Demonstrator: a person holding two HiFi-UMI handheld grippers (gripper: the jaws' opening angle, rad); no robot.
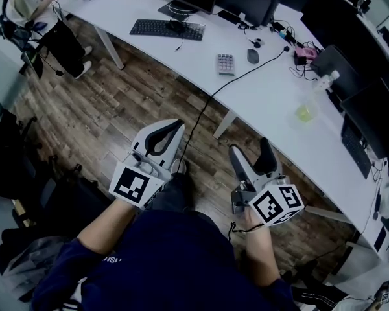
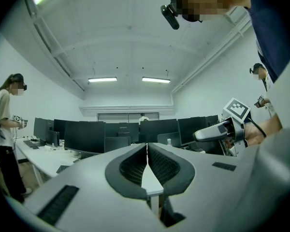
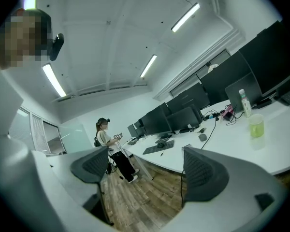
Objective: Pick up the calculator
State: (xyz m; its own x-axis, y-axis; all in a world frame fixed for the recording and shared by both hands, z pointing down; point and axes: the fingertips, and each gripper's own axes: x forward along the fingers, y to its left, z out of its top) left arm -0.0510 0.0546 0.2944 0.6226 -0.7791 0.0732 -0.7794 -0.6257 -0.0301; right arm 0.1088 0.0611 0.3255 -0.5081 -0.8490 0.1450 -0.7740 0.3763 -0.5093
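White desk [image 1: 181, 50] ran in a long curve across the head view, and the calculator [image 1: 225, 63] lay flat on it – a small grey keypad, just left of a dark mouse [image 1: 253, 56] and to the right of a black keyboard [image 1: 167, 29]. A black cable trailed from the desk near the mouse down to the wooden floor [image 1: 129, 102]. Both grippers were held low over that floor, close to the person's body and well apart from the calculator.

The left gripper [image 1: 174, 128] had its jaws pressed together with nothing between them; in its own view the left gripper [image 2: 147, 151] pointed up toward the ceiling lights and a row of dark monitors [image 2: 92, 135].

The right gripper [image 1: 249, 149] stood with its jaws wide apart and empty – in its own view the right gripper [image 3: 147, 168] framed floor and desk, the calculator [image 3: 186, 147] showing just above one jaw.

A pale green cup [image 1: 305, 113] sat further along the desk.
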